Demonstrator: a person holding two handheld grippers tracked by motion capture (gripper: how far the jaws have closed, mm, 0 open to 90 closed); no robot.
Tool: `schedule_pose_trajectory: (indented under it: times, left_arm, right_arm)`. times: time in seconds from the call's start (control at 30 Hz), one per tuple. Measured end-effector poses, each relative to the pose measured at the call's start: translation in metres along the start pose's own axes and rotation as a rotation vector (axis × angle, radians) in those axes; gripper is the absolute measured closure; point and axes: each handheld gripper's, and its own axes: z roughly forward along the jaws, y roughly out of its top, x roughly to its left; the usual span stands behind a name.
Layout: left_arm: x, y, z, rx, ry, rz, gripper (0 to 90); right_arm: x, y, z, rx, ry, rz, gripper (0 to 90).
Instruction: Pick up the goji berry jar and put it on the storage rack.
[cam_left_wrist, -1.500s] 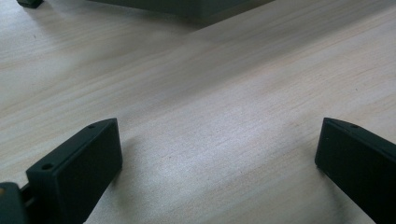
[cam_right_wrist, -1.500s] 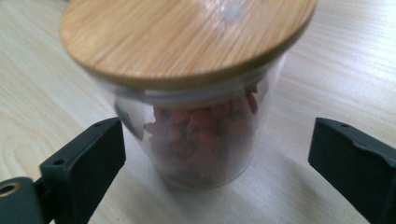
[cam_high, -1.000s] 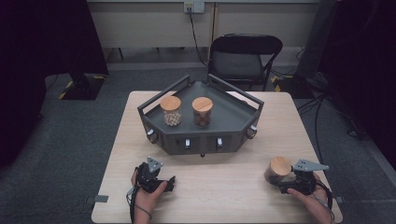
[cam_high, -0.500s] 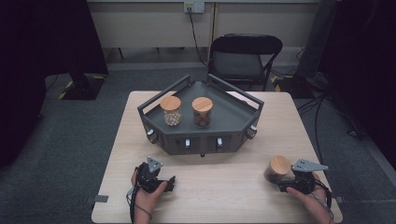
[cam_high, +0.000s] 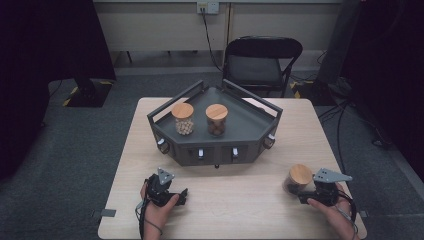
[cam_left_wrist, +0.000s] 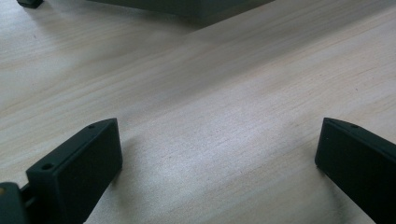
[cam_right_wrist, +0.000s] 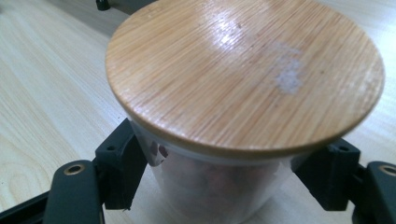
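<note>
A clear jar with a round bamboo lid (cam_right_wrist: 243, 70) stands on the table at the front right (cam_high: 299, 176); dark contents show through its wall. My right gripper (cam_right_wrist: 229, 172) has just been closing and its pads now press on both sides of the jar below the lid; from above it sits beside the jar (cam_high: 296, 190). My left gripper (cam_high: 182, 196) rests at the front left, and its jaws (cam_left_wrist: 219, 158) stand wide open over bare wood with nothing between them.
A dark grey angular tray (cam_high: 260, 135) sits mid-table with two bamboo-lidded jars inside, one with pale contents (cam_high: 183, 118) and one with dark contents (cam_high: 216, 119). A black chair (cam_high: 262, 62) stands behind the table. Light wood tabletop (cam_high: 240, 195) lies between my hands.
The right gripper's jaws have drawn in onto the jar. Both hands stay about where they were, and the jar has not shifted.
</note>
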Motion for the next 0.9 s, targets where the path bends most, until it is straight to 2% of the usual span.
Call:
schedule_pose_trajectory:
  times: [0.2, 0.47, 0.9]
  left_arm:
    - [0.0, 0.0, 0.0, 0.0, 0.0, 0.0, 0.0]
    - [0.0, 0.0, 0.0, 0.0, 0.0, 0.0, 0.0]
    - [0.0, 0.0, 0.0, -0.001, 0.0, 0.002, 0.0]
  right_arm:
    - [-0.001, 0.018, -0.002, -0.003, 0.027, -0.019, 25.2]
    - [-0.004, 0.044, -0.001, -0.022, 0.072, -0.019, 25.2]
    - [-0.002, 0.087, 0.004, -0.021, 0.101, -0.063, 25.2]
